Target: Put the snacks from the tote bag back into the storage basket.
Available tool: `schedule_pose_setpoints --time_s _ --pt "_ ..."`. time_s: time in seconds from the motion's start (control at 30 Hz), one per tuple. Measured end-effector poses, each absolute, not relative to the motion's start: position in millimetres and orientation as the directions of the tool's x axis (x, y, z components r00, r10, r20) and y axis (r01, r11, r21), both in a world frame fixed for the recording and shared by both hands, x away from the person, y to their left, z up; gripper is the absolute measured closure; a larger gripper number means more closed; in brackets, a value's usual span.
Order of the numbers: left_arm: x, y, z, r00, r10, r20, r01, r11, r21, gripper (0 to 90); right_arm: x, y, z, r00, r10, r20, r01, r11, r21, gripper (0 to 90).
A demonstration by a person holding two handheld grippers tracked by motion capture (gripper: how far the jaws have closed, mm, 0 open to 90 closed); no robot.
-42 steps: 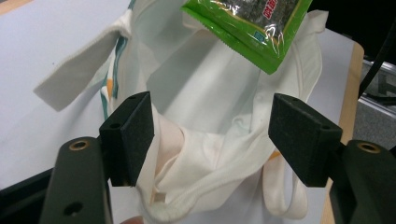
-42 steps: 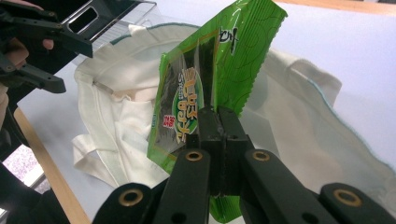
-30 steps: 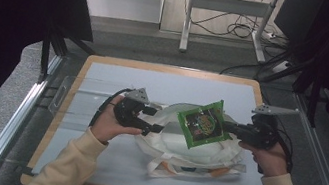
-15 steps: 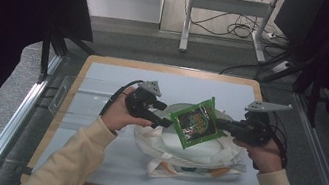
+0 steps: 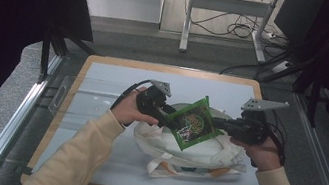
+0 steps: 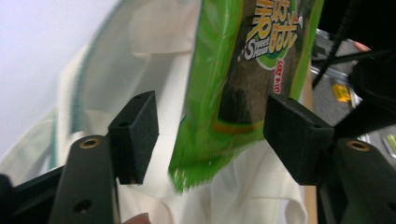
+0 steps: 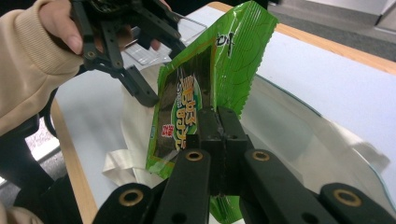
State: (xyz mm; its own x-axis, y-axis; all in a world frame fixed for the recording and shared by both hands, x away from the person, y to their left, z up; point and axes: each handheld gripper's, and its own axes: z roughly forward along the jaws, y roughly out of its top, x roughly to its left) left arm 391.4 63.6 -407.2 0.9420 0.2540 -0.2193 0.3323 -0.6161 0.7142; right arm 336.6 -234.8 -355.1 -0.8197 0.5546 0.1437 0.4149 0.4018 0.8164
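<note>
Pale blue table top (image 5: 98, 112) in a wooden frame, dark surround. Green snack packet (image 5: 193, 122) held above a white cloth tote bag (image 5: 178, 148). Right gripper (image 7: 217, 122) clamped on packet edge. Left gripper (image 6: 210, 135) jaws apart and just been closing, packet's lower corner between them, pads not pressing on it.

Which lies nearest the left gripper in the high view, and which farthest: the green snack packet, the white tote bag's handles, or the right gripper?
1. Green snack packet, at the left gripper's jaws.
2. Right gripper, across the packet.
3. Tote bag's handles, toward the person.
</note>
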Motion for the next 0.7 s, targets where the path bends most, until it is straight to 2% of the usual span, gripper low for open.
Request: schedule_pose_setpoints --time_s 0.27,0.4,0.57,0.7 --pt "388.4 62.0 -411.4 0.946 0.235 -0.225 0.325 -0.651 0.686 59.4 338.0 -225.7 -354.8 -0.843 0.524 0.119 0.379 0.422 0.824 90.0" --pt "389.1 64.8 -412.4 0.943 0.225 -0.246 0.333 -0.656 0.678 67.5 339.9 -225.0 -356.2 -0.844 0.528 0.097 0.366 0.434 0.823 89.9" --pt "387.0 69.7 -412.5 0.932 0.237 -0.275 0.363 -0.622 0.694 71.9 341.8 -225.3 -358.4 -0.84 0.538 0.065 0.35 0.447 0.823 88.4" --pt "383.2 74.7 -410.6 0.931 0.257 -0.259 0.364 -0.617 0.698 73.0 342.4 -226.1 -360.6 -0.836 0.546 0.062 0.347 0.437 0.83 83.7"
